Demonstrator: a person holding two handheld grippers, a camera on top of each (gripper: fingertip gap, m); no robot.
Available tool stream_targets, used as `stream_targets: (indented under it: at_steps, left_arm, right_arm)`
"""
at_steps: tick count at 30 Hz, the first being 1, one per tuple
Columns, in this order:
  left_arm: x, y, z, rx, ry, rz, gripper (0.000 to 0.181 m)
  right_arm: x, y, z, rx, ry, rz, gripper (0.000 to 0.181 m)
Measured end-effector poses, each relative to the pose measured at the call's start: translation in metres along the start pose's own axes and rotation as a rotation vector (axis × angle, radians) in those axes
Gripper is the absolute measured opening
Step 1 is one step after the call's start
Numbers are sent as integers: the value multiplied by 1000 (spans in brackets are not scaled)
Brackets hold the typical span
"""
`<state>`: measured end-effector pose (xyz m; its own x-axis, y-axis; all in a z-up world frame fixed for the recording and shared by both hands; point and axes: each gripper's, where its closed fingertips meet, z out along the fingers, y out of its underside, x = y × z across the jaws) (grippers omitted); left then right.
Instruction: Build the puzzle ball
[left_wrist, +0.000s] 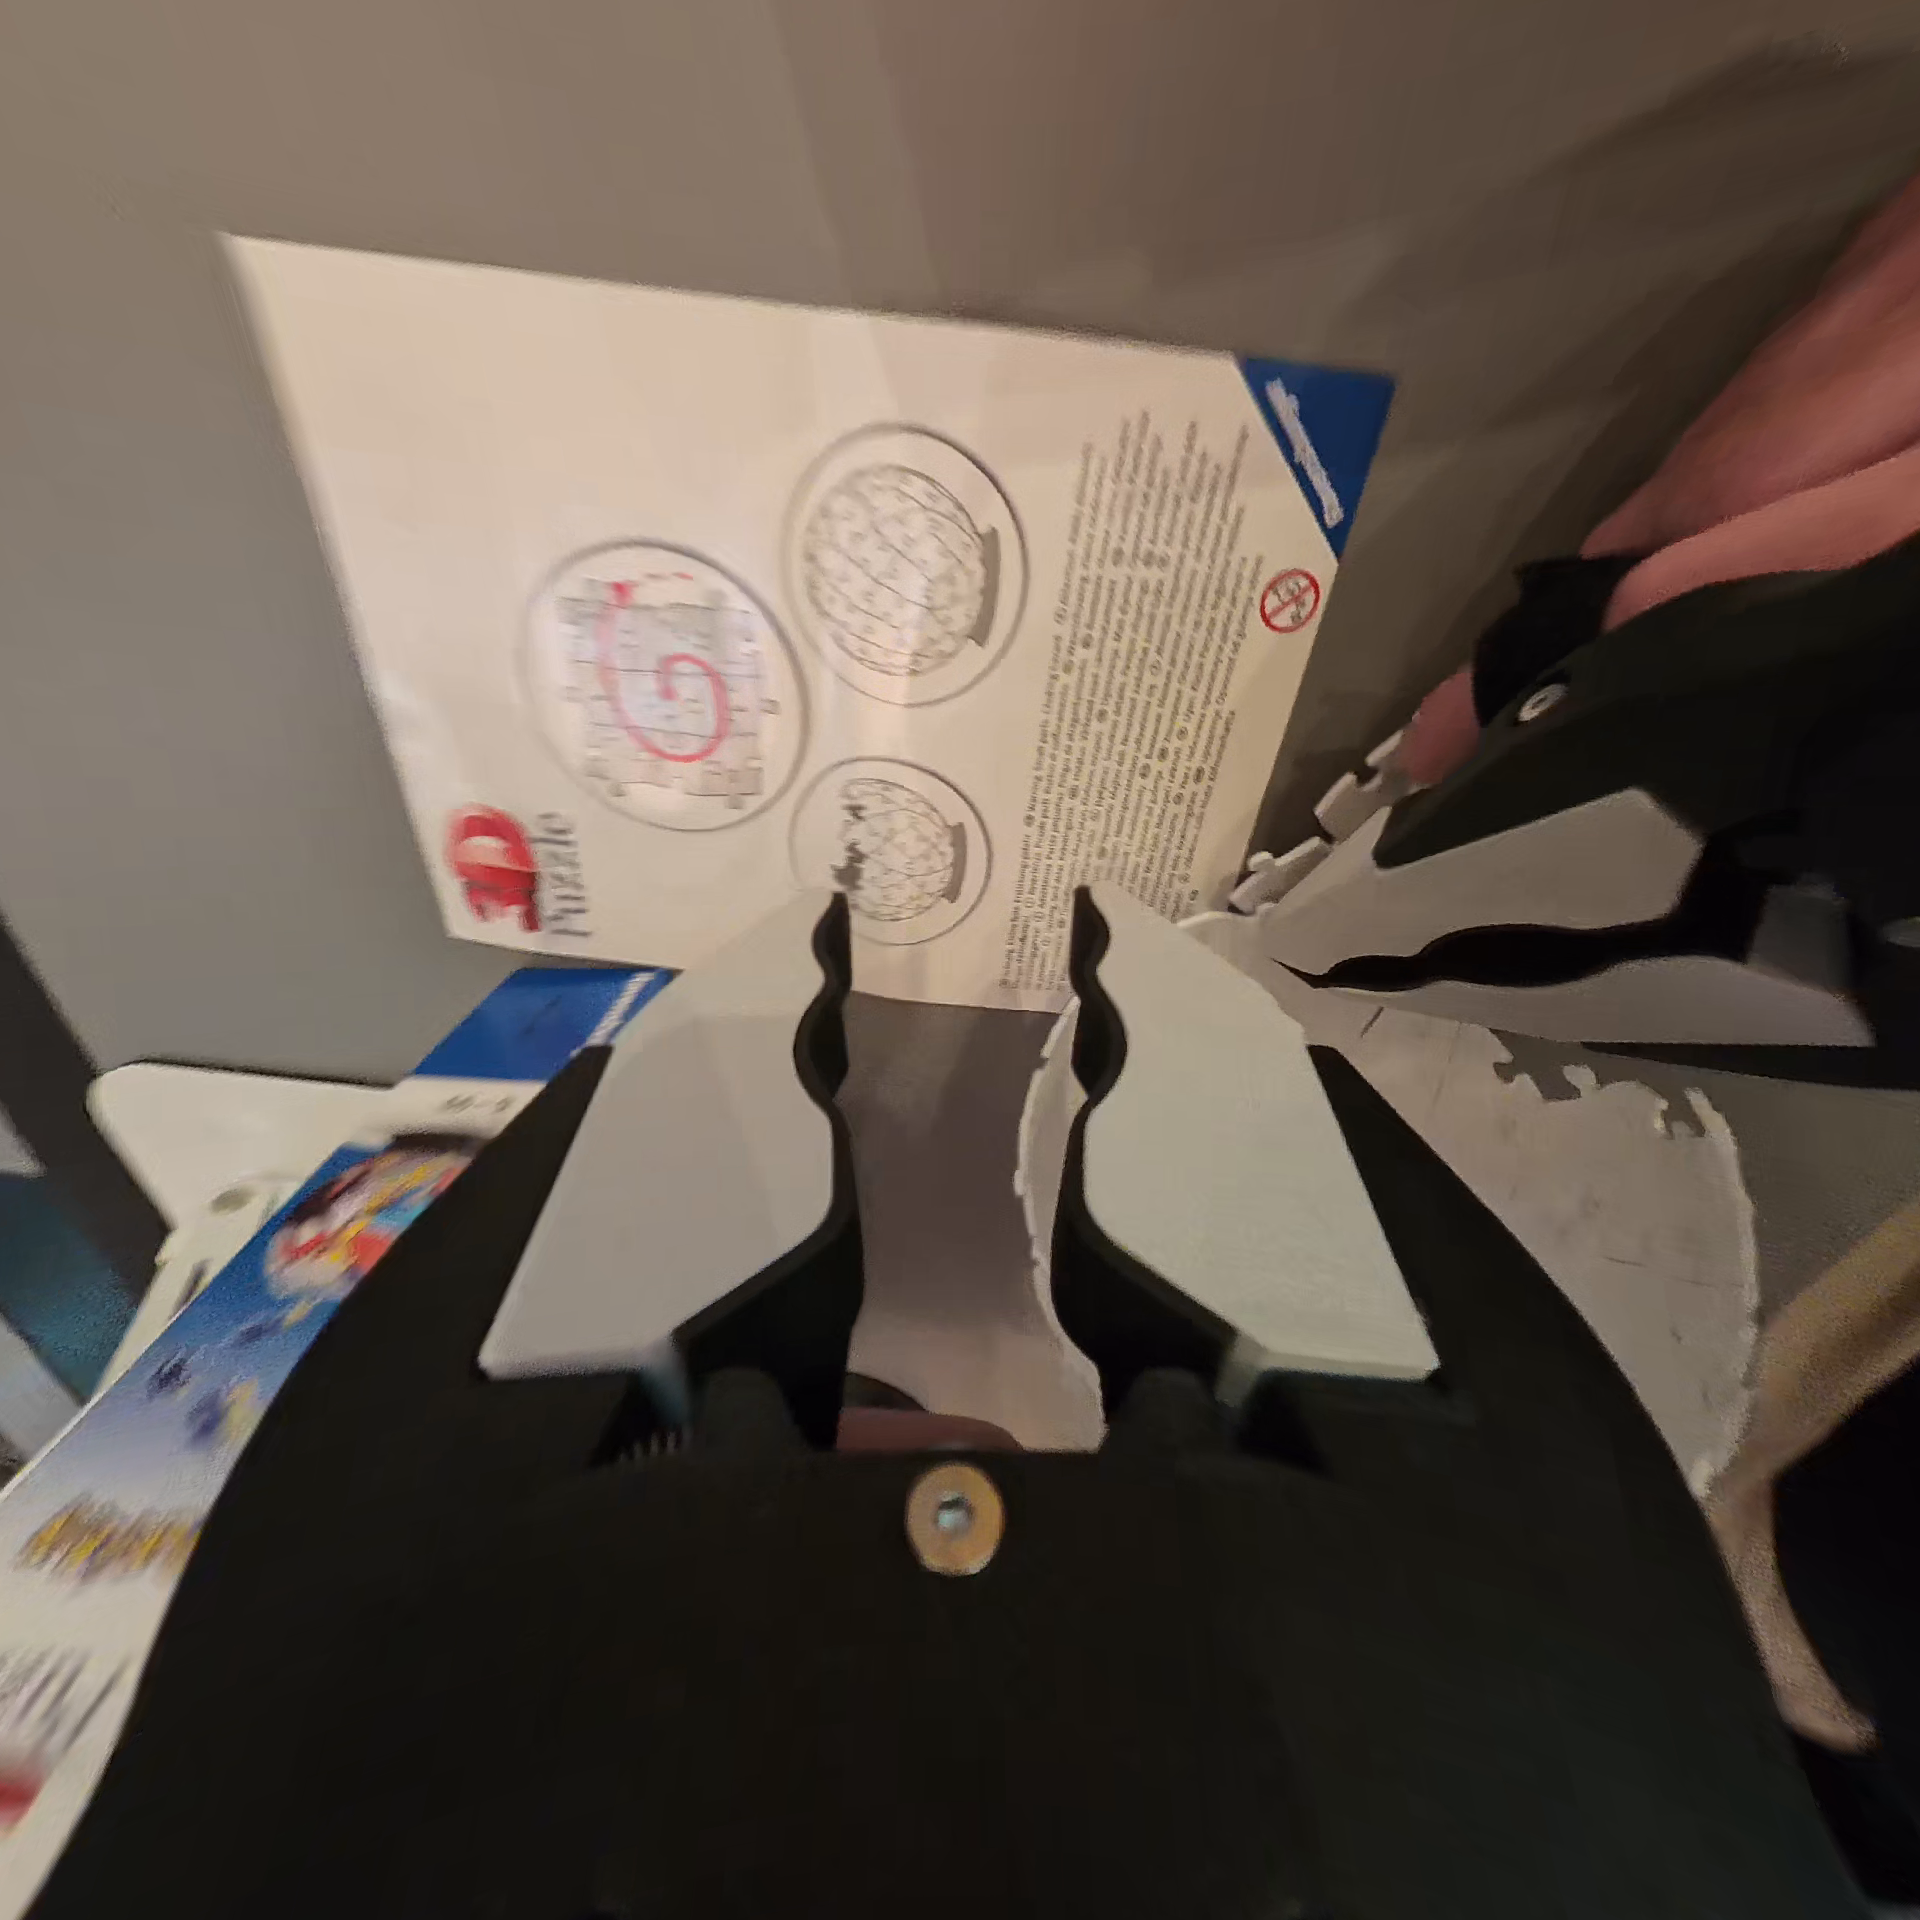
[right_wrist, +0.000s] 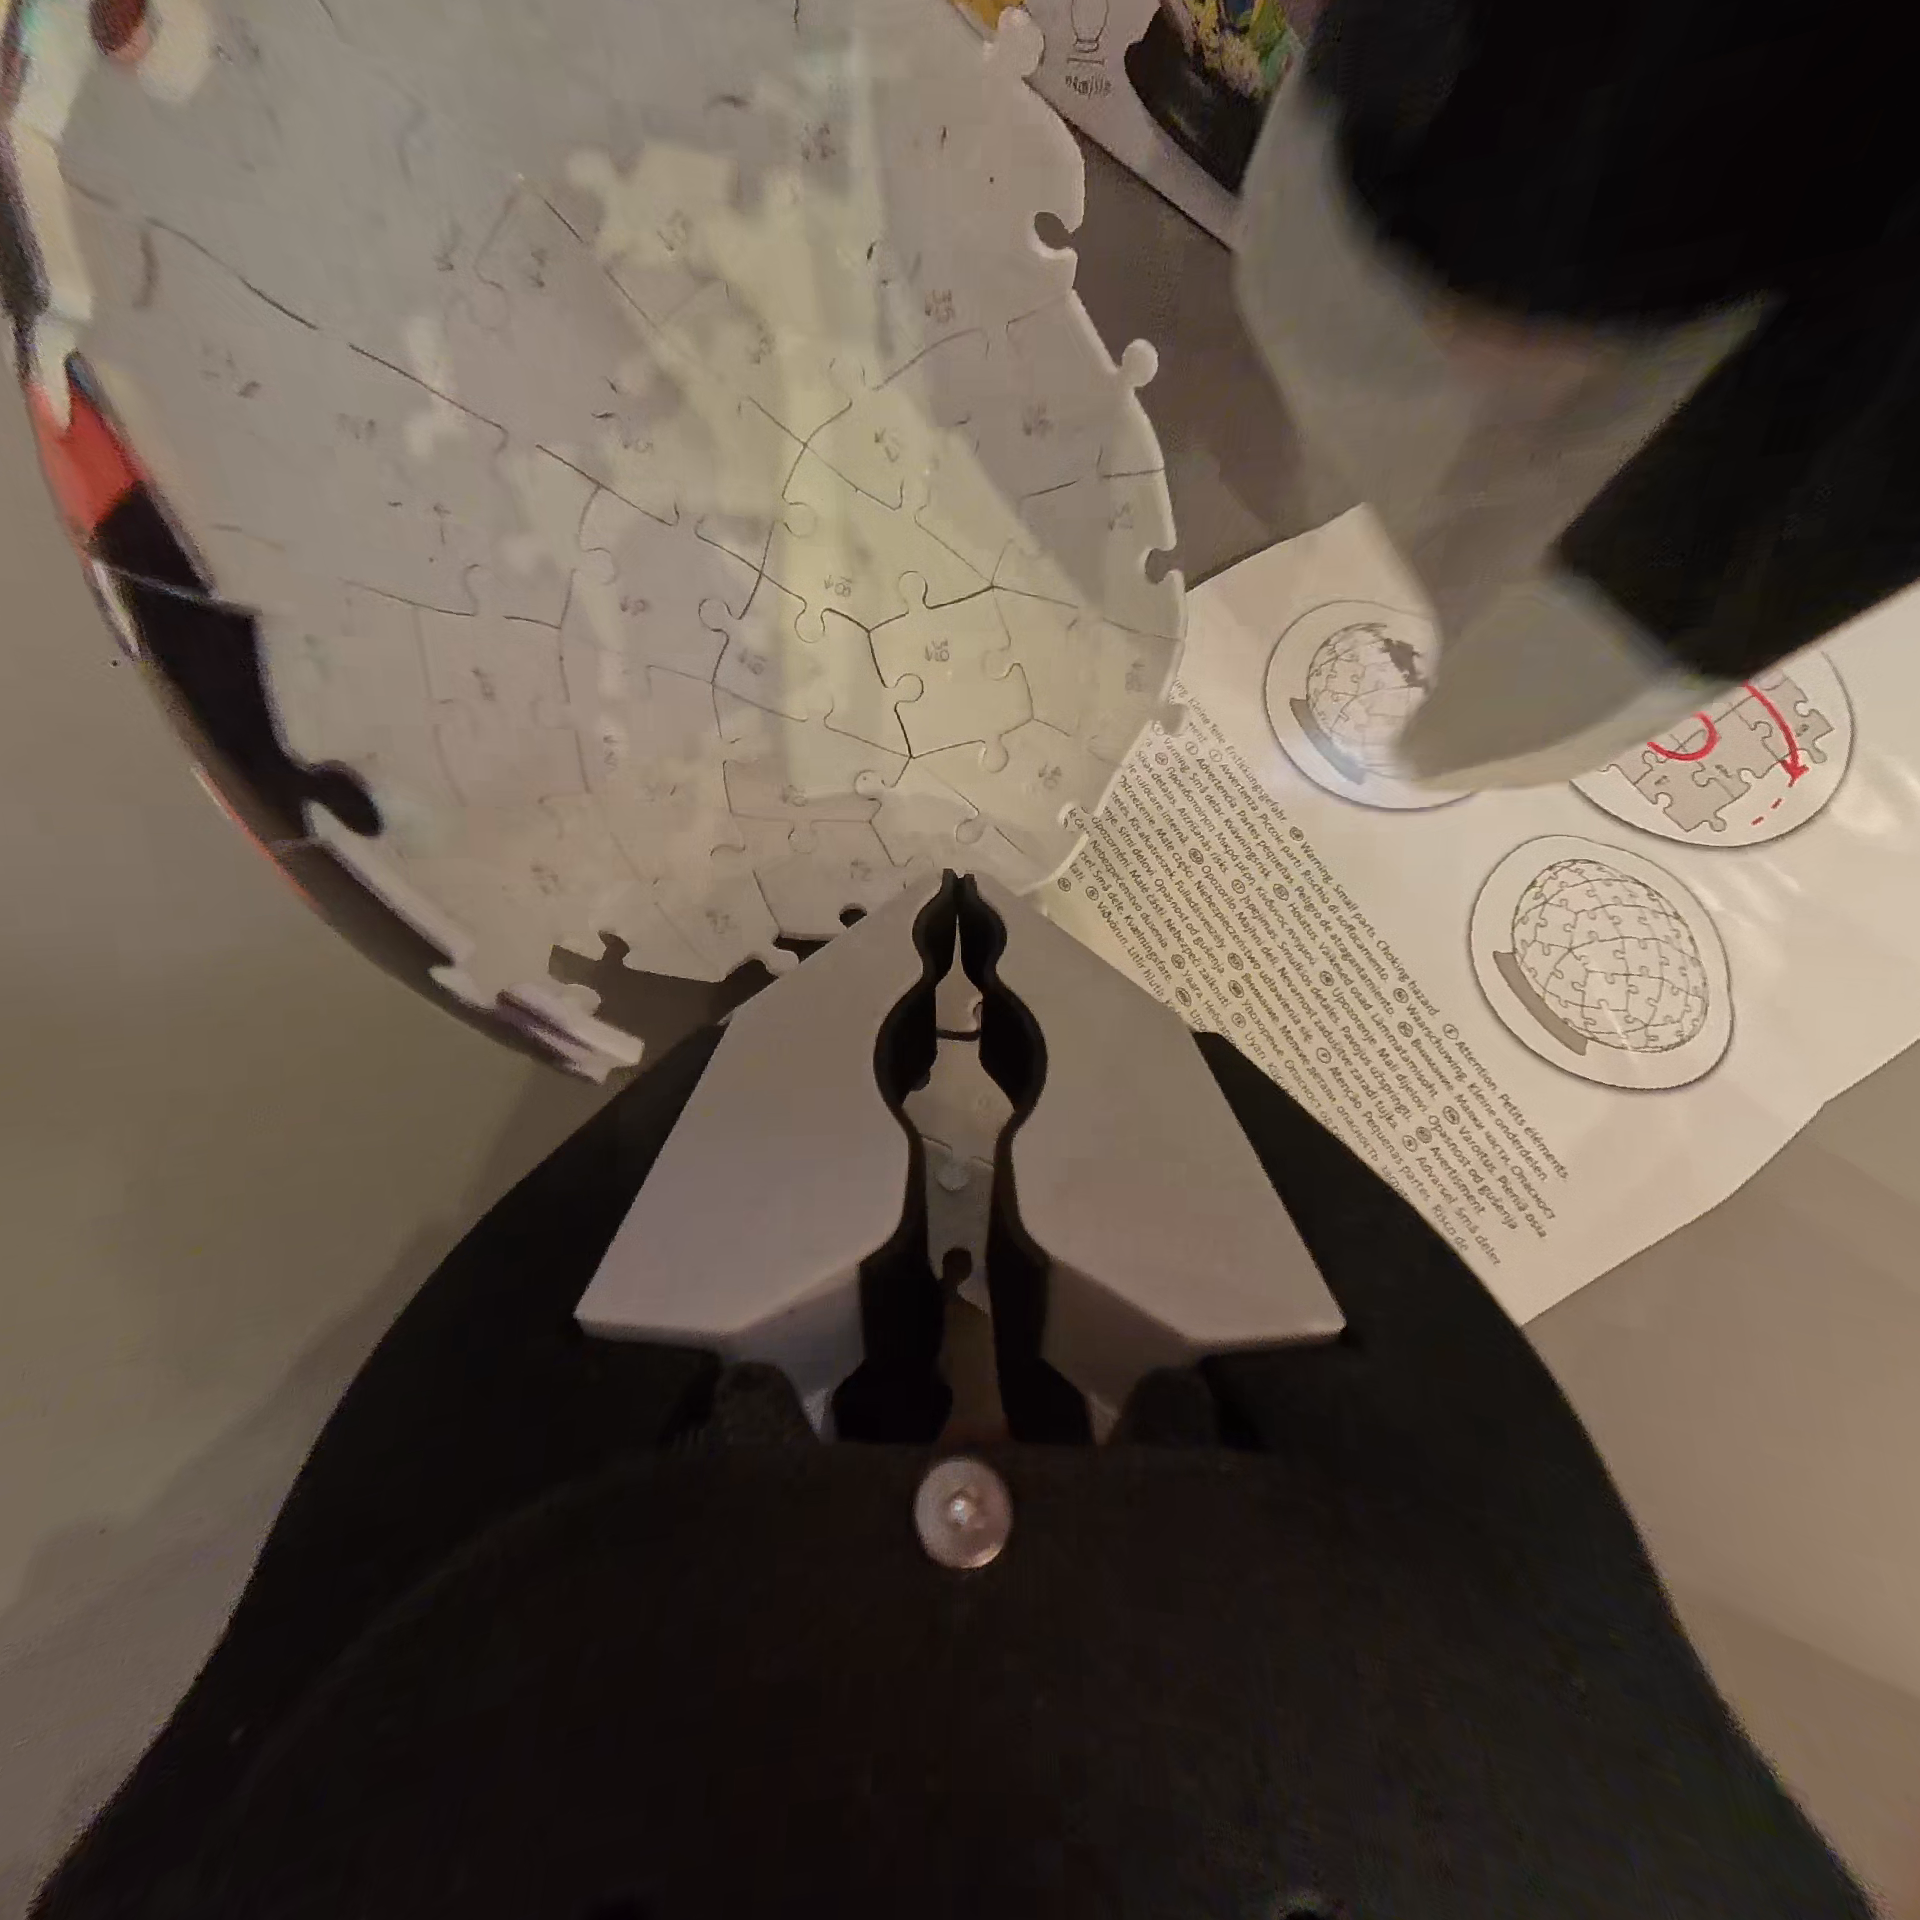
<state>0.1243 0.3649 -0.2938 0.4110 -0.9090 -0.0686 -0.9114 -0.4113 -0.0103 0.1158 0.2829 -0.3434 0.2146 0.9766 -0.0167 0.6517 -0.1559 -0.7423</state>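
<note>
The half-built puzzle ball (right_wrist: 623, 499) fills the right wrist view as an open shell. Its white numbered inside faces me and its red and black outside shows at the left. My right gripper (right_wrist: 956, 896) is shut on the shell's lower rim, with a white knobbed edge showing between the fingers. In the left wrist view the shell (left_wrist: 1558, 1195) lies low on the right, and the right gripper (left_wrist: 1340, 935) pinches its rim there. My left gripper (left_wrist: 958, 912) is open, its right finger against the shell's edge. It also shows blurred in the right wrist view (right_wrist: 1538, 468).
A white instruction sheet (left_wrist: 831, 623) lies on the grey table ahead, and shows under the shell in the right wrist view (right_wrist: 1558, 987). The blue and white puzzle box (left_wrist: 312, 1299) lies at the lower left. A person's hand (left_wrist: 1818, 436) is behind the right gripper. There is about 10 centimeters between the tips of the two grippers.
</note>
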Motion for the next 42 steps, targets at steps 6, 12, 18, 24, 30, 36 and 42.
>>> stream_targets:
  at_steps: [6, 12, 18, 24, 30, 36, 42]
  left_arm:
    - [0, 0, -88, 442, -108, -114, 74]
    - [38, 54, -118, 819, -103, -208, 107]
    - [75, 92, -60, 843, -117, -270, 128]
    - [81, 83, -30, 865, -112, -292, 122]
    - [83, 82, -23, 880, -62, -255, 111]
    - [82, 81, -20, 859, -57, -215, 112]
    - [82, 83, -17, 850, -54, -199, 112]
  right_arm:
    - [1, 0, 0, -5, -11, 10, 0]
    - [1, 1, -1, -2, -19, 21, 0]
    - [1, 0, -1, 3, -28, 46, 0]
    - [0, 2, -3, -5, -33, 55, 0]
    - [-1, 2, -4, 1, -46, 66, 0]
    - [-3, 1, -2, 6, -73, 74, 0]
    - [4, -3, -7, 24, -61, 86, 0]
